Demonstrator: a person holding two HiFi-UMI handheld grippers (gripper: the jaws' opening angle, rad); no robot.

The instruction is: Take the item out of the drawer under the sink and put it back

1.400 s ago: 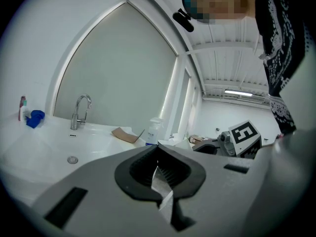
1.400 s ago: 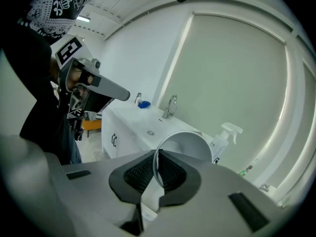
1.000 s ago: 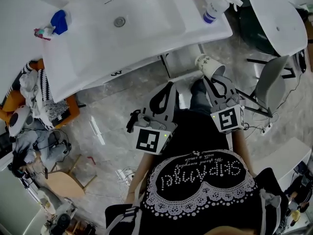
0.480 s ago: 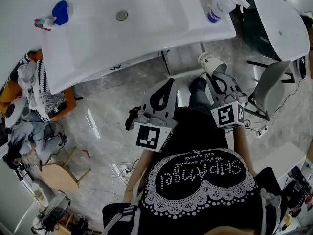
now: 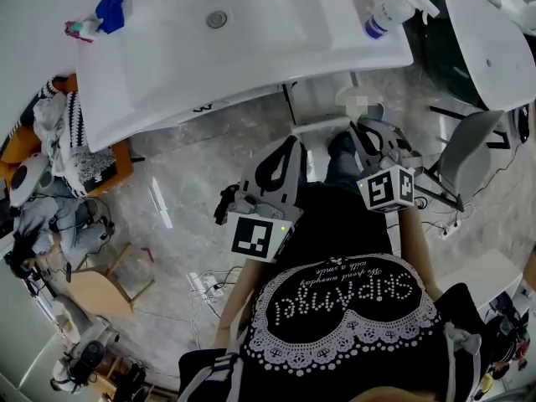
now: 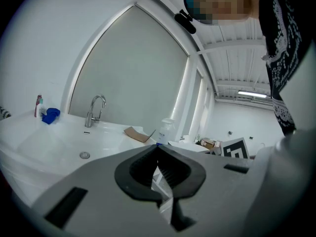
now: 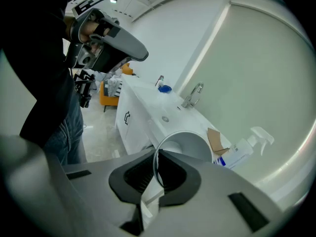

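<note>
1. Cup (image 7: 190, 147): white paper, lying on its side with its mouth toward the right gripper (image 7: 157, 158). It is held in the air just in front of the cabinet (image 7: 129, 115) under the sink (image 5: 251, 23).
2. Right gripper: jaws clamped on the cup's rim.
3. Left gripper (image 6: 158, 152): jaws together, nothing between them, near the right one.
4. Sink: white basin, spray bottle (image 5: 381, 19) at its right end.

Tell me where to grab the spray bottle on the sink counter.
Take the spray bottle by its round body, below the trigger head, coming in level from the front edge of the sink. It stands upright, and the body is its plainest, widest part.
</note>
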